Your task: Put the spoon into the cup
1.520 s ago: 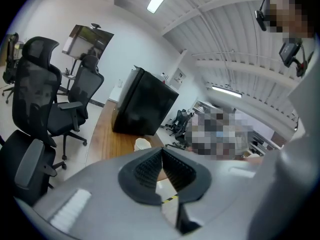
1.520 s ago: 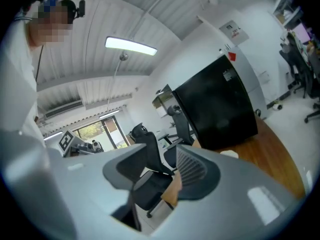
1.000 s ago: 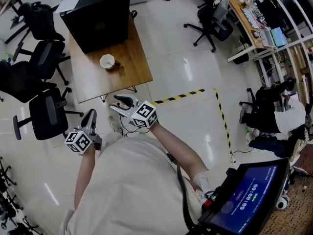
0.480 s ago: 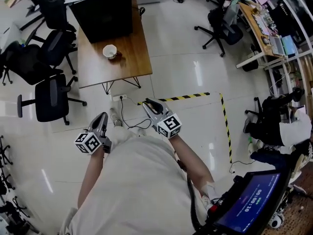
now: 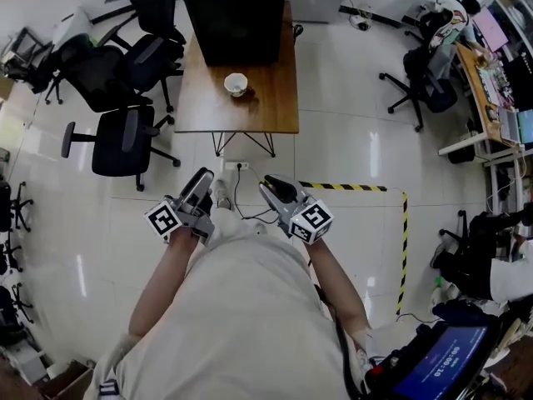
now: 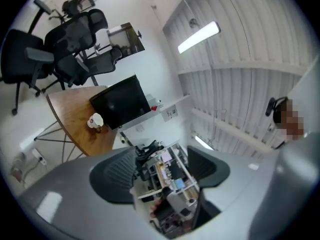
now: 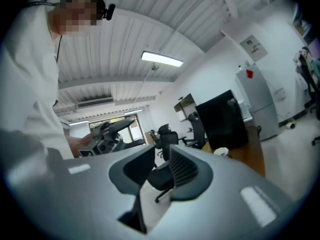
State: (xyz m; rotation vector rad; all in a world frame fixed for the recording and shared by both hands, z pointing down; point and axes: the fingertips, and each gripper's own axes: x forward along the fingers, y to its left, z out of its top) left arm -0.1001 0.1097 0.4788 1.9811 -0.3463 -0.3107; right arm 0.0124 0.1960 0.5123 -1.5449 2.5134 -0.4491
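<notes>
A white cup (image 5: 236,82) stands on the wooden table (image 5: 266,111) far ahead of me; it also shows small in the left gripper view (image 6: 95,120) and the right gripper view (image 7: 220,151). A small dark thing lies beside it; I cannot make out a spoon. Both grippers are held level in front of the person's chest, well short of the table. The left gripper (image 5: 200,186) (image 6: 160,169) is opening its jaws, with nothing between them. The right gripper (image 5: 273,188) (image 7: 162,166) has a narrow gap between its pads, which hold nothing.
A large black box (image 5: 237,15) stands at the table's far end. Black office chairs (image 5: 125,136) crowd the table's left side. Cables and a socket strip (image 5: 236,167) lie on the white floor under the table's near edge. Yellow-black tape (image 5: 350,187) marks the floor at right.
The view has swung so the table now lies straight ahead. Both grippers moved right in the view and nearer each other. The left jaws opened; the right jaws narrowed from wide open.
</notes>
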